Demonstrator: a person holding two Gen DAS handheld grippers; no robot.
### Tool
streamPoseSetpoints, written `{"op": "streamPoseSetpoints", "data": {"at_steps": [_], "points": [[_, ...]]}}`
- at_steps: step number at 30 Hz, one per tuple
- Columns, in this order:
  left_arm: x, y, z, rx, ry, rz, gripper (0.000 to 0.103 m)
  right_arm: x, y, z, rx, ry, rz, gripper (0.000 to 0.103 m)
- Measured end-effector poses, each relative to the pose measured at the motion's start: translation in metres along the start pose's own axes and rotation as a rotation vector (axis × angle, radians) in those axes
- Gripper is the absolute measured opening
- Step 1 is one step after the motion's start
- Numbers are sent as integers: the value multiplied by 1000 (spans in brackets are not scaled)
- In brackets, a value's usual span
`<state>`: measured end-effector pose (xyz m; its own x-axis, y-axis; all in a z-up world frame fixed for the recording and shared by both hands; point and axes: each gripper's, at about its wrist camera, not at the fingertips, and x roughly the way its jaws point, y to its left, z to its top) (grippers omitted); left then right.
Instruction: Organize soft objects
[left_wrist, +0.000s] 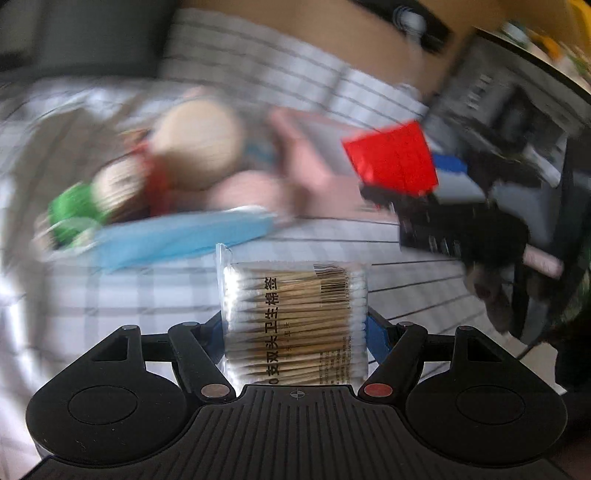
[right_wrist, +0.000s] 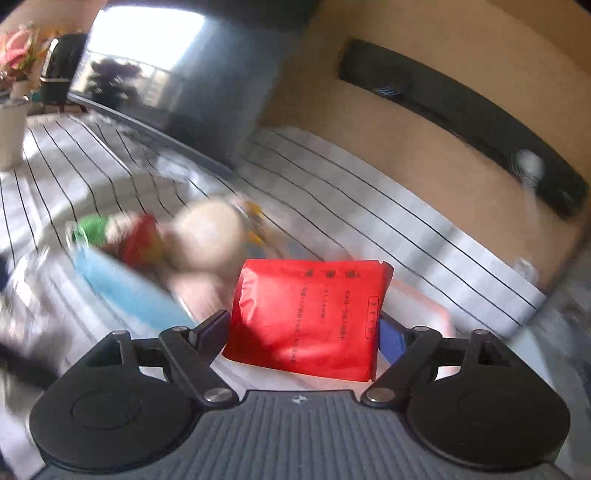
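Over a checked cloth, both claws carry packs.
L gripper clamps cotton-swab pack, frame centre-bottom; R gripper grips red pouch, centre; plush toy blurred mid-left.

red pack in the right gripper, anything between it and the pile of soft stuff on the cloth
Nothing visible does. The right gripper is shut on the red pack, held above the cloth. The blurred toy and blue pack lie just beyond it, with open space between.

Daylight from a window; heavy motion blur, fisheye-warped edges.
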<state>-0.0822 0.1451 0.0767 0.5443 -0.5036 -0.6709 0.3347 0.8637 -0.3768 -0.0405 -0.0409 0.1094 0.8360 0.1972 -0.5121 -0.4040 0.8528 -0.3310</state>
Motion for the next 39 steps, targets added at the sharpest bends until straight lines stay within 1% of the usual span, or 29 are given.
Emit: {"op": "streamPoseSetpoints", "data": {"at_steps": [3, 5, 8, 10, 11, 12, 14, 15, 16, 17, 18, 19, 20, 23, 24, 26, 28, 30, 31, 32, 33, 34, 35, 36, 38, 39], "points": [[14, -34, 26, 65, -30, -22, 77, -28, -38, -33, 18, 53, -67, 83], [27, -55, 54, 94, -71, -33, 77, -44, -61, -55, 58, 80, -108, 83], [53, -82, 99, 108, -138, -44, 78, -62, -87, -81, 132, 96, -132, 83], [81, -91, 132, 79, -166, -68, 79, -69, -96, -95, 159, 96, -133, 83], [101, -88, 149, 44, -146, -79, 80, -72, -99, -101, 166, 93, -130, 83], [122, -83, 163, 4, -110, -75, 81, -74, -99, -105, 170, 88, -127, 83], [163, -72, 178, -63, -34, 11, 78, -76, -101, -111, 178, 75, -117, 83], [181, -67, 179, -69, 15, 62, 78, -77, -102, -112, 182, 67, -111, 83], [198, -65, 178, -62, 63, 102, 77, -79, -104, -114, 186, 60, -108, 83], [205, -62, 175, -55, 86, 121, 73, -79, -105, -115, 188, 54, -106, 84], [207, -60, 171, -52, 90, 130, 73, -76, -106, -113, 188, 50, -107, 84], [204, -60, 166, -47, 75, 132, 73, -76, -107, -113, 189, 46, -109, 84], [198, -61, 161, -37, 44, 126, 73, -74, -109, -113, 191, 45, -109, 84], [155, -64, 150, -17, -106, 105, 73, -67, -118, -111, 202, 47, -102, 84], [143, -65, 146, -16, -134, 93, 73, -64, -120, -108, 201, 46, -100, 84], [112, -66, 127, 11, -166, 69, 73, -53, -125, -98, 197, 25, -93, 84], [90, -65, 105, 48, -164, 77, 73, -39, -131, -82, 200, -11, -73, 84], [75, -57, 81, 60, -135, 105, 73, -18, -137, -62, 208, -43, -60, 84], [70, -52, 71, 53, -116, 128, 73, -6, -140, -52, 216, -52, -62, 86], [68, -47, 60, 38, -100, 148, 73, 8, -145, -41, 233, -64, -65, 96], [64, -39, 53, 15, -87, 166, 73, 22, -149, -32, 263, -79, -61, 100], [60, -29, 45, -13, -81, 184, 73, 38, -155, -22, 305, -79, -58, 101], [56, -21, 40, -36, -81, 201, 73, 53, -160, -16, 336, -57, -55, 101], [48, -13, 35, -55, -87, 222, 73, 68, -164, -11, 364, -15, -46, 101], [35, 3, 26, -82, -105, 269, 73, 87, -163, -6, 396, 44, -27, 101], [30, 9, 25, -86, -112, 296, 73, 91, -159, -6, 398, 58, -21, 101]]}}
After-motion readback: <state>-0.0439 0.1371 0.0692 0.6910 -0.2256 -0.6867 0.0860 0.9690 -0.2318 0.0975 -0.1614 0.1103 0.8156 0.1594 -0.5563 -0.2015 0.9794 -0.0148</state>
